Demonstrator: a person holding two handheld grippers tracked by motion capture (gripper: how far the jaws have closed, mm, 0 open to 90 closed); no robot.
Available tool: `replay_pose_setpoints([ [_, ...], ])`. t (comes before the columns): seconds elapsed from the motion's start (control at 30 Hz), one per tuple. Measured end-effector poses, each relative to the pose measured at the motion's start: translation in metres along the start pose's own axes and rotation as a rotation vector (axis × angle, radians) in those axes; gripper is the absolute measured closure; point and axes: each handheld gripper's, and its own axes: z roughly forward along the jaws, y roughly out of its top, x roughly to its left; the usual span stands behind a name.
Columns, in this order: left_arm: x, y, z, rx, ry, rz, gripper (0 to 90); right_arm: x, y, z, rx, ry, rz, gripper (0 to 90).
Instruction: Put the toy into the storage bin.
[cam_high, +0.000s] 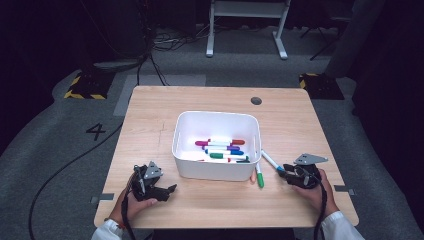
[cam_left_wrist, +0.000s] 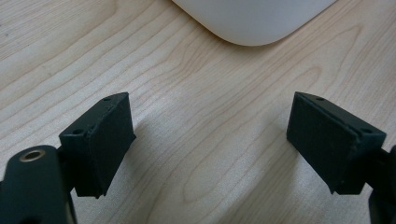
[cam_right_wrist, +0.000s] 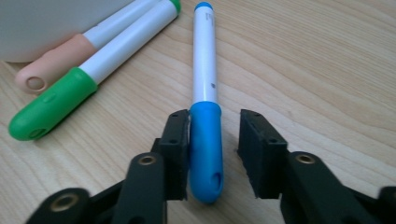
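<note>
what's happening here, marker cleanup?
Looks like it. A person holds tongs in each hand at a wooden table. The right tongs straddle the blue marker's cap on the table; one jaw touches it, the other is apart, so it is not gripped yet. A green marker and a peach marker lie beside the white bin, which already holds several markers. The left tongs rest open over bare wood near the bin.

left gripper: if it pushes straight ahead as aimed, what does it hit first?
Likely the white bin: the left gripper, jaws wide open over bare table, points at its rounded near corner. Depth is unclear.
</note>
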Motion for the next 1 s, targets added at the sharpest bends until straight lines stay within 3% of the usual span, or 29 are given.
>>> replay_pose_setpoints([
  [0.1,0.0,0.0,0.0,0.001,-0.001,-0.002,14.8,-0.007,0.0,0.0,-0.006,-0.013,0.012,74.5],
  [0.47,0.0,0.0,0.0,-0.001,0.004,-0.005,14.7,-0.019,0.0,-0.002,-0.043,-0.013,0.013,75.4],
  [0.83,0.001,0.001,0.001,0.004,-0.01,0.001,14.6,-0.019,0.021,-0.033,-0.185,-0.005,-0.007,75.4],
  [1.0,0.002,0.001,0.001,0.004,-0.007,0.009,14.6,-0.016,0.038,-0.051,-0.252,0.021,-0.037,75.4],
])
